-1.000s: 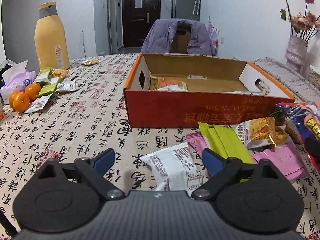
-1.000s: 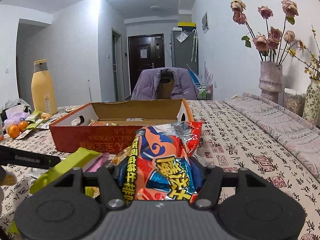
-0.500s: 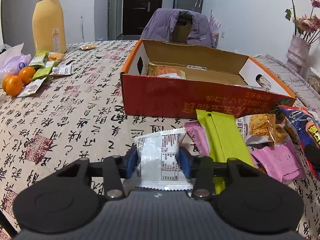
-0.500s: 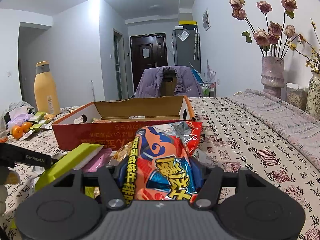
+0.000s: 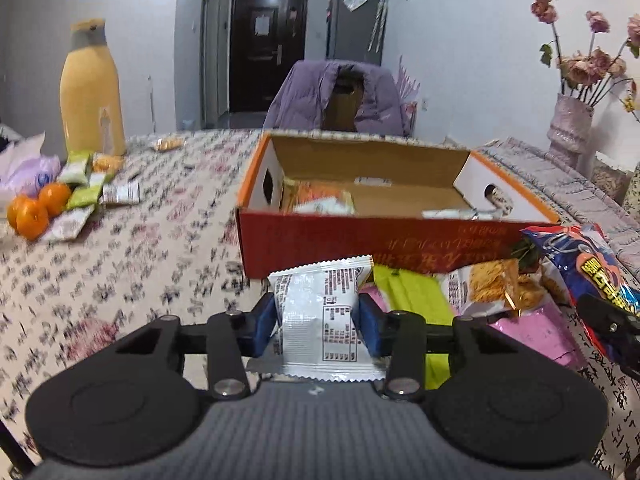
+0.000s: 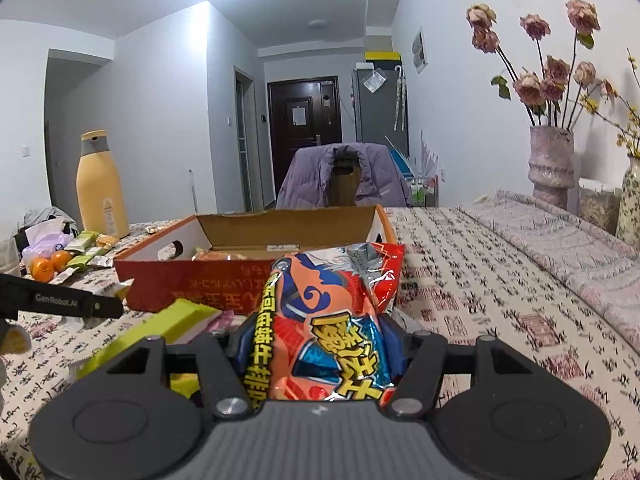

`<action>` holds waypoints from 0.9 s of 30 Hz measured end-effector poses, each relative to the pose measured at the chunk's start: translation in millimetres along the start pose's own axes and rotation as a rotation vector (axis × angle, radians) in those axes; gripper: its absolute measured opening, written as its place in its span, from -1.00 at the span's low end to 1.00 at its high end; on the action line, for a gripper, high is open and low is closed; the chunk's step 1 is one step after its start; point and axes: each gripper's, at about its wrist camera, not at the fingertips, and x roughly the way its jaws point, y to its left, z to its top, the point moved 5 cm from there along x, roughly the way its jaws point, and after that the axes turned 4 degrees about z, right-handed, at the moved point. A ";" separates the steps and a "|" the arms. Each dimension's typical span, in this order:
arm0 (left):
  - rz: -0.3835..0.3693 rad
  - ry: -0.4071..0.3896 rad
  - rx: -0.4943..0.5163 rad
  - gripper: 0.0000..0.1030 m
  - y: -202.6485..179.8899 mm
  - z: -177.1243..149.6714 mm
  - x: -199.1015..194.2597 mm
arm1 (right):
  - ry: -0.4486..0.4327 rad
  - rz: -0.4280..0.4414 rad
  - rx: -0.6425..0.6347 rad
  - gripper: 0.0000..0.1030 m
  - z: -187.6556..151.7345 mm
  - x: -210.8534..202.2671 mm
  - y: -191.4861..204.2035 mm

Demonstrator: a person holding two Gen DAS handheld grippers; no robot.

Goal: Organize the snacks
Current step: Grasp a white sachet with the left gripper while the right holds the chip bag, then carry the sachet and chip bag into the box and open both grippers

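I am pinching a white crinkled foil snack sachet with black print (image 5: 320,316) between the blue pads of my left gripper (image 5: 317,322), and my right gripper (image 6: 320,344) is clamping a large glossy orange-and-blue snack bag with yellow lettering (image 6: 328,320) around its middle, so both hands are carrying one packet each. To do this step well, I am judging that I should be lifting both packets clear of the loose pile before swinging them over the near wall of the red-and-orange open cardboard box (image 5: 360,240), keeping the squeeze light on the puffy bag so its contents are not crushed, and letting go only once each packet is low inside. Just beyond my left gripper the pile is lying against the box front: I am counting one lime-green flat packet (image 5: 404,292), one clear-windowed cracker packet (image 5: 488,284) and at least one pink packet (image 5: 536,328). Inside the box I am making out roughly three packets, though blur is hiding the edges. Further left, two small oranges (image 5: 36,208) are sitting beside several small green and white sachets (image 5: 88,192), too jumbled to count, with one tall yellow plastic bottle (image 5: 91,92) standing behind them.
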 end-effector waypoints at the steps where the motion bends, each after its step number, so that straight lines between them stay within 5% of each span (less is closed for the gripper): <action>1: -0.002 -0.012 0.006 -0.14 -0.5 3.3 -2.2 | -0.005 0.001 -0.005 0.16 2.3 0.0 1.0; 13: -0.012 -0.125 0.055 -0.14 -10.5 55.1 -7.9 | -0.064 0.006 -0.075 0.16 47.0 23.2 11.9; 27: -0.018 -0.169 0.073 -0.14 -22.3 108.8 33.8 | -0.064 0.018 -0.130 0.16 97.8 98.5 18.1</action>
